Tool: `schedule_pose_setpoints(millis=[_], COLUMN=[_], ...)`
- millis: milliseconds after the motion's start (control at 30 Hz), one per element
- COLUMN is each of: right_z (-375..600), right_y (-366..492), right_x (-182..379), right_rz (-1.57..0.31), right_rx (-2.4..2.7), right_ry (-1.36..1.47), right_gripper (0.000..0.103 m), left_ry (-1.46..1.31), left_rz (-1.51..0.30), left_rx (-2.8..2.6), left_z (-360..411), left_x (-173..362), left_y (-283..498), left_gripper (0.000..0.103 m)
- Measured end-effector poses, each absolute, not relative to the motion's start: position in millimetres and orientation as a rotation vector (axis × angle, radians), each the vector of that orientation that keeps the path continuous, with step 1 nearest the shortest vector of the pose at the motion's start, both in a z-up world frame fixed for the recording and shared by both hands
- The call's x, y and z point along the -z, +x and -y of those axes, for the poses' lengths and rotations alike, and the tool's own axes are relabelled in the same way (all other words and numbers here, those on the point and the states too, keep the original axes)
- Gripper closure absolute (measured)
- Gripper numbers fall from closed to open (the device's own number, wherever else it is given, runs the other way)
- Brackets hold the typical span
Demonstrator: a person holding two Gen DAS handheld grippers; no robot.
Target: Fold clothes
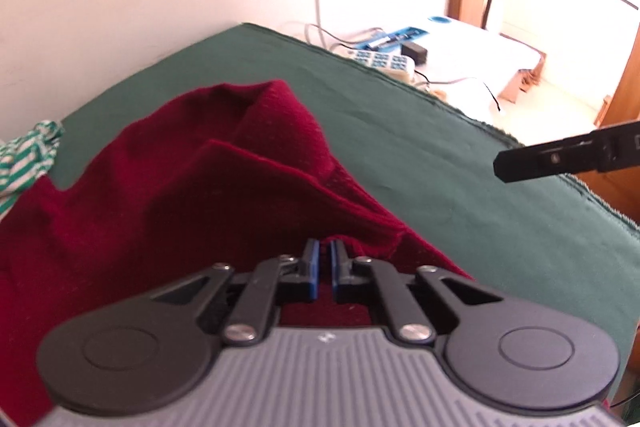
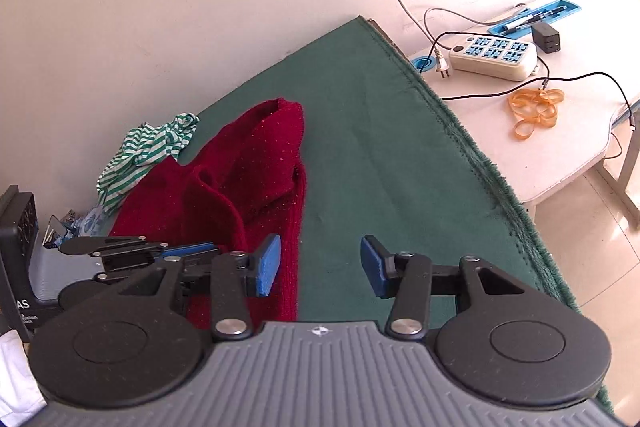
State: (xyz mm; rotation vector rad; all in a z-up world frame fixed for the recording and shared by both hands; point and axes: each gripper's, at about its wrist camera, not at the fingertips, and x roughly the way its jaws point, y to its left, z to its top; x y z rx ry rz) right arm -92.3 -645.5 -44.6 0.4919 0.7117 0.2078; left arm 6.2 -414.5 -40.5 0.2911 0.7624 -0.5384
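Left wrist view: the left gripper [image 1: 324,259] has its two blue-padded jaws drawn together, with a fold of the dark red knitted sweater [image 1: 168,195] rising just at their tips; the fabric appears pinched between the pads, though the contact itself is partly hidden by the jaws. The sweater lies rumpled on the green cloth [image 1: 440,155] covering the work surface, with a raised ridge running away from the gripper toward the wall. A green-and-white striped garment [image 1: 28,155] lies bunched at the left edge, touching the sweater. One black finger of the right gripper [image 1: 560,159] enters from the right, above the green cloth and apart from the sweater.

Right wrist view: the right gripper [image 2: 320,263] stands with its jaws parted and nothing between them; bare green cloth [image 2: 380,147] shows through the gap. Its left pad overlaps the sweater's [image 2: 256,171] near edge in the picture (whether it touches the knit cannot be told). The left gripper [image 2: 192,249] lies to the left, its closed fingers meeting the sweater's near portion. The striped garment [image 2: 148,147] sits beyond the sweater, by the wall. A white side table [image 2: 500,99] to the right carries a power strip [image 2: 494,57] and a loose orange band [image 2: 536,111].
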Motion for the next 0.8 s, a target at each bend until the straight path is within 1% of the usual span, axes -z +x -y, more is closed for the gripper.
schedule_pose_setpoints(millis=[167,200,267,400,500,533,600,633,667,700,733,800], right_z=[617,609,587,543,514,504,490,484,480,476,473,469], right_y=[-67,-60,-41,-9,1,3,6,7,7,7,6,4], right_x=[38,37,38,46,57,61,66,68,70,71,72,73], right_rz=[-0.742,-0.753,-0.789,-0.866,-0.933,-0.954,-0.991,-1.008,-1.022,-1.029,-1.029,-1.013], right_rx=[-0.378,-0.421,-0.494,-0.583,-0.613,-0.623,-0.645,-0.655,-0.650,-0.646,-0.649,-0.640], right_ry=[0.419,0.401,0.389,0.427,0.459,0.464,0.471,0.472,0.467,0.461,0.458,0.457], right_gripper=[0.054,0.053,0.047,0.047,0.046,0.046,0.046,0.046,0.046,0.046,0.045,0.049], left_ry=[0.264,0.277,0.290,0.282,0.269,0.272,0.279,0.284,0.284,0.285,0.265,0.206], left_rz=[-0.764,-0.769,-0.785,-0.840,-0.870,-0.871,-0.873,-0.872,-0.867,-0.862,-0.860,-0.863], left_rx=[0.488,0.465,0.428,0.371,0.331,0.322,0.303,0.301,0.301,0.300,0.298,0.296], left_z=[376,369,354,323,309,309,307,305,303,301,295,285], left_x=[20,21,23,33,41,42,46,47,46,46,44,40], left_y=[-18,-22,-32,-52,-64,-66,-70,-74,-77,-79,-82,-86], left_gripper=[0.100,0.100,0.100,0.100,0.097,0.091,0.084,0.073,0.067,0.052,0.040,0.034])
